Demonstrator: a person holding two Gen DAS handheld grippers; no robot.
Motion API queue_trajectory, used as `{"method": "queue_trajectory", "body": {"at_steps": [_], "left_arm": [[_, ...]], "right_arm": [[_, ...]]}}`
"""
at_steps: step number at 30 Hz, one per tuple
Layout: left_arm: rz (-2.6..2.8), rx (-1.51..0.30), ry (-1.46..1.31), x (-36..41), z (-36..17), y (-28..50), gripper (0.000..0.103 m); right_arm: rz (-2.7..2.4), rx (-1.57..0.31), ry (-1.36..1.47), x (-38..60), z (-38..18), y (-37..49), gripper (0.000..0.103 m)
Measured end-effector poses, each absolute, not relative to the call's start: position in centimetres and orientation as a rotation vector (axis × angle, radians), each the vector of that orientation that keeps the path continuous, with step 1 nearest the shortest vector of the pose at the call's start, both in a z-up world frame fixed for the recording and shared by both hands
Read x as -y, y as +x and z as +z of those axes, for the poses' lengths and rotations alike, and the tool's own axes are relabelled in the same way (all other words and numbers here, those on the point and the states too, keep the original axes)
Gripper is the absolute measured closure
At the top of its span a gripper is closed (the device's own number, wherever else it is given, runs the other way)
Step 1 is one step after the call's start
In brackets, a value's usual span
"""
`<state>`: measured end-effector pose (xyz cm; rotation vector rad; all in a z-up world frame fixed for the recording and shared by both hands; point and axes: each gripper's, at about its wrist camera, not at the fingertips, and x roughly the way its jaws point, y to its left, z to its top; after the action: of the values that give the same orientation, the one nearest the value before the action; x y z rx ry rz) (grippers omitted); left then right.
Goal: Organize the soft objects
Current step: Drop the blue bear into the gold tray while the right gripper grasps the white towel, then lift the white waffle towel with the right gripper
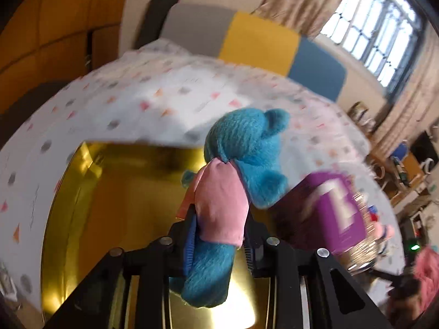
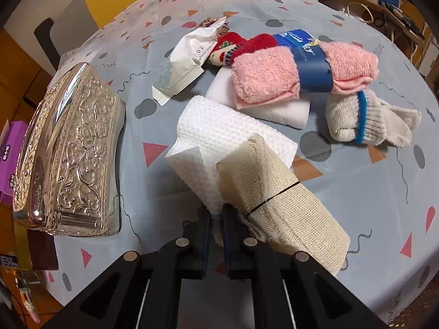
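Note:
In the left wrist view my left gripper (image 1: 221,219) is shut on a blue teddy bear (image 1: 247,142) with a pink cloth patch, which it holds just above the shiny gold inside of an open box (image 1: 123,192). In the right wrist view my right gripper (image 2: 216,216) is shut on the edge of a folded white waffle cloth (image 2: 227,137) that lies on the table. A beige gauze roll (image 2: 282,197) with a black band leans against the right finger. Further off lie rolled pink socks (image 2: 263,79) in a blue band, beige socks (image 2: 365,120) and a red doll (image 2: 233,46).
An embossed silver box (image 2: 74,153) stands at the left of the patterned tablecloth (image 2: 356,181). A purple carton (image 1: 337,205) sits right of the gold box. A white pouch (image 2: 186,63) and a white foam block (image 2: 277,112) lie among the soft things. Shelves and a window are behind.

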<state>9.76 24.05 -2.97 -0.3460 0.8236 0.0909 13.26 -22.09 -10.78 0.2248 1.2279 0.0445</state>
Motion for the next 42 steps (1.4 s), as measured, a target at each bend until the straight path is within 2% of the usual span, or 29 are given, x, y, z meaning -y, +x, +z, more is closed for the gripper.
{"method": "queue_trajectory", "body": {"at_steps": [4,7,9,13,17,22,28,38,39,41,42], "left_arm": [[0.139,-0.865,-0.368,-25.7,-5.9,8.1,0.069],[0.157,-0.877,-0.368,-26.3,-6.8,6.9,0.063],[0.165,-0.873,-0.368,-26.3,-6.9,6.1,0.055],[0.153,-0.849,-0.385,-26.2,-6.2,4.5,0.053],[0.128,-0.826,-0.381,-25.6,-5.4,3.3,0.045],[0.111,-0.821,-0.353,-24.7,-5.1,2.9,0.044],[0.102,-0.822,-0.331,-23.8,-5.0,2.3,0.044],[0.079,-0.822,-0.308,-23.1,-4.8,1.1,0.041],[0.078,-0.824,-0.307,-23.1,-4.8,1.1,0.041],[0.077,-0.823,-0.305,-23.0,-4.8,1.0,0.041],[0.075,-0.82,-0.307,-23.0,-4.8,1.0,0.041]], "right_arm": [[0.086,-1.202,0.315,22.2,-10.2,13.1,0.096],[0.159,-1.175,0.421,22.4,-9.6,12.8,0.096],[0.227,-1.154,0.504,22.3,-9.3,12.6,0.096],[0.293,-1.193,0.578,21.5,-10.1,12.2,0.096],[0.438,-1.174,0.684,20.3,-10.0,11.2,0.096],[0.519,-1.047,0.803,20.3,-7.9,10.3,0.096],[0.451,-0.922,0.807,22.9,-4.5,10.5,0.096],[0.367,-0.867,0.755,25.2,-1.4,13.5,0.095],[0.33,-0.879,0.712,25.3,-1.0,13.4,0.093],[0.261,-0.954,0.626,24.5,-1.4,13.9,0.06],[0.225,-0.997,0.602,24.4,-2.1,14.1,0.056]]}}
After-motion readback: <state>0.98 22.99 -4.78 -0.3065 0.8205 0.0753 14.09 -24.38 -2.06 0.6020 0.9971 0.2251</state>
